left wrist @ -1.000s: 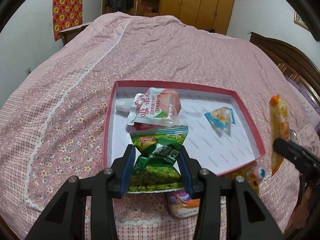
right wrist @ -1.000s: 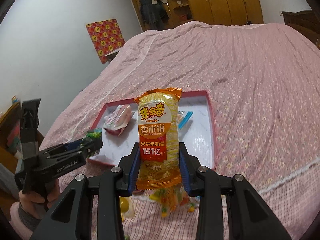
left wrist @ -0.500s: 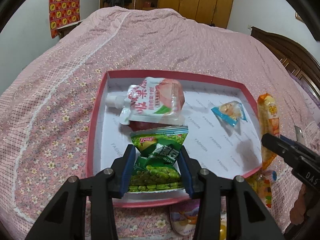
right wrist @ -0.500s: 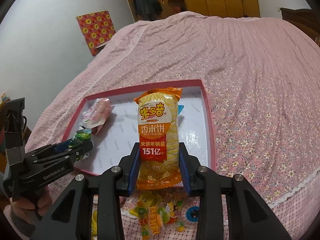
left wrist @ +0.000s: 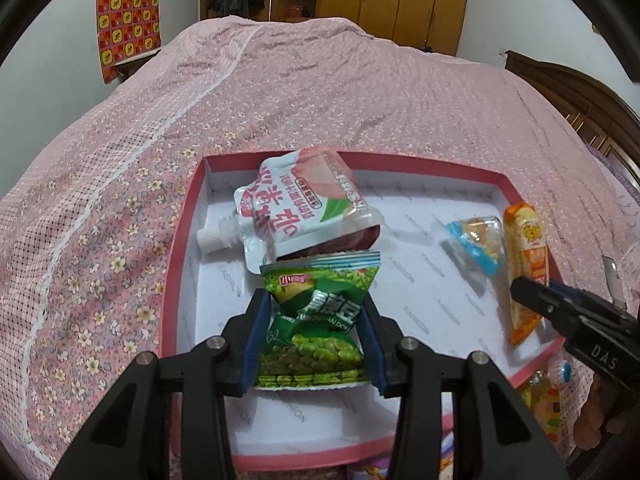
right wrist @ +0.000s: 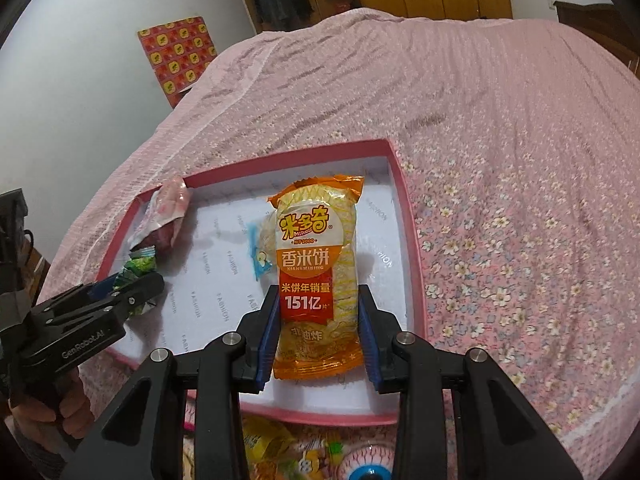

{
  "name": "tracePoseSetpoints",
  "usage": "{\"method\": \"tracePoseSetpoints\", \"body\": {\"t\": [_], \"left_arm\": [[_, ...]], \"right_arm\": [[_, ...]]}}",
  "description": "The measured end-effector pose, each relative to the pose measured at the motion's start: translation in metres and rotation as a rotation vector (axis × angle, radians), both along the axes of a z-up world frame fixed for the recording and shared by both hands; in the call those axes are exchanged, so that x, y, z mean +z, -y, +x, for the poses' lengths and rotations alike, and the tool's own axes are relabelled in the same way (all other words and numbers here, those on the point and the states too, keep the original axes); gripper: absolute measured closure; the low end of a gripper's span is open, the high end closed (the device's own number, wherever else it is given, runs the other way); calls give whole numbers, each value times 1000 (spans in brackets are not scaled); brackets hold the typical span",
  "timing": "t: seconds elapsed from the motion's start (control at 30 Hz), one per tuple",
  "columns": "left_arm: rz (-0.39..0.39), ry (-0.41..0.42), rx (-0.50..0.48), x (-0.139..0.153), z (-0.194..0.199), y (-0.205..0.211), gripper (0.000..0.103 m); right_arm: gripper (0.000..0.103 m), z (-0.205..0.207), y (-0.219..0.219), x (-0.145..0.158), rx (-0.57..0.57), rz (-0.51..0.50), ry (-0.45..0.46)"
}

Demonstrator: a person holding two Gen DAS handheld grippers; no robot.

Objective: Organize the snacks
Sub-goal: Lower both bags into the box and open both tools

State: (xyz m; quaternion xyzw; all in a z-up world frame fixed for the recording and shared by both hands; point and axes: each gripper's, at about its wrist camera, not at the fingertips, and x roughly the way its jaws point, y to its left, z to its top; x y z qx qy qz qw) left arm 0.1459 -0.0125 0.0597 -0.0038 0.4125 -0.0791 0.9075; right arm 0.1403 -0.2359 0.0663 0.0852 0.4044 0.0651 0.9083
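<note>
Left gripper [left wrist: 312, 344] clamps green pea bag [left wrist: 316, 320], frame centre | right gripper [right wrist: 318, 332] clamps orange rice-cracker pack [right wrist: 316, 272] | both over pink tray [right wrist: 412, 264], ready for you to drop.

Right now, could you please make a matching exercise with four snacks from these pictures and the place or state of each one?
Things:
1. green pea packet
2. orange rice cracker packet
3. white and pink spouted pouch
4. small blue-edged clear packet

Places:
A. lying loose on the tray floor
B. held in the right gripper
C. held in the left gripper
D. lying in the tray, cap toward its left wall

Pairs: 1-C, 2-B, 3-D, 4-A
</note>
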Motion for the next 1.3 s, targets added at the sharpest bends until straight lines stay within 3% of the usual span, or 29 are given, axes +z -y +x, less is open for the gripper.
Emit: {"method": "tracePoseSetpoints", "body": {"t": [0.2, 0.7, 0.97, 1.3], "left_arm": [[48, 24, -7, -3, 0, 8, 58], [68, 36, -11, -4, -1, 10, 57], [94, 45, -45, -6, -6, 21, 38], [91, 19, -49, -3, -13, 18, 37]], "right_arm": [[67, 3, -4, -3, 7, -30, 21], [67, 5, -9, -8, 6, -70, 32], [65, 1, -9, -9, 6, -72, 42], [54, -10, -8, -2, 30, -11, 69]]}}
